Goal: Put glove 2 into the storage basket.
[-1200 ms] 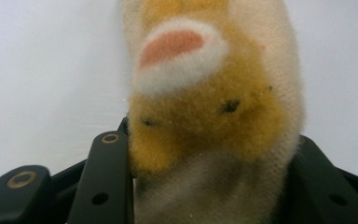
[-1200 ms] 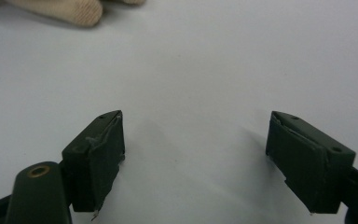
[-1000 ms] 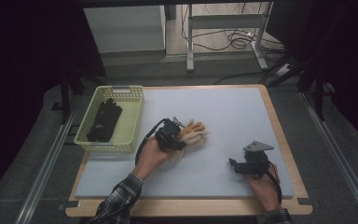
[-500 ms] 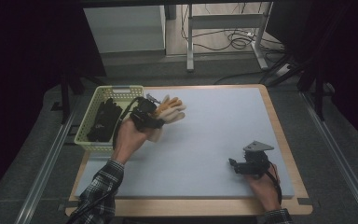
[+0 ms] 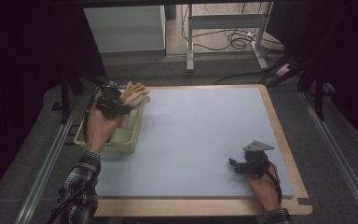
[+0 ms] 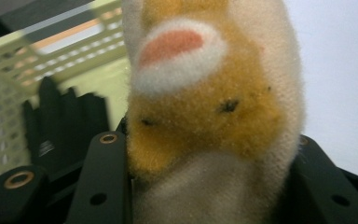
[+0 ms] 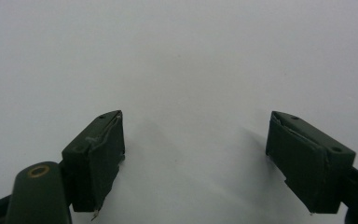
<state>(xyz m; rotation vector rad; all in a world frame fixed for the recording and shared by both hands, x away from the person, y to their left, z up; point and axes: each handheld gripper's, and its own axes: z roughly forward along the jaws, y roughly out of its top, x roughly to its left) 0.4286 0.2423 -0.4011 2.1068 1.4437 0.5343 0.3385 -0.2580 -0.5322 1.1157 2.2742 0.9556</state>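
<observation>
Resting near the lower right of the high view, the right gripper (image 5: 237,164) sits low over the pale blue mat (image 5: 205,140) with the person's hand behind it; in the right gripper view its two black jaws stand wide apart with nothing but bare mat between them. Farther up and at the left of the high view, the left gripper (image 5: 121,108) hangs over the yellow-green basket (image 5: 116,145), which sits on the left edge of the mat. Its jaws are clamped on a plush glove (image 5: 133,93), orange and cream, whose stubby fingers stick out toward the upper right, past the basket's far rim. In the left gripper view the plush glove (image 6: 205,116) bulges between the two jaws, showing a pink patch ringed in white near the top of the frame. Behind it at the left, a black glove (image 6: 60,126) lies inside the basket (image 6: 9,88), against its lattice wall.
</observation>
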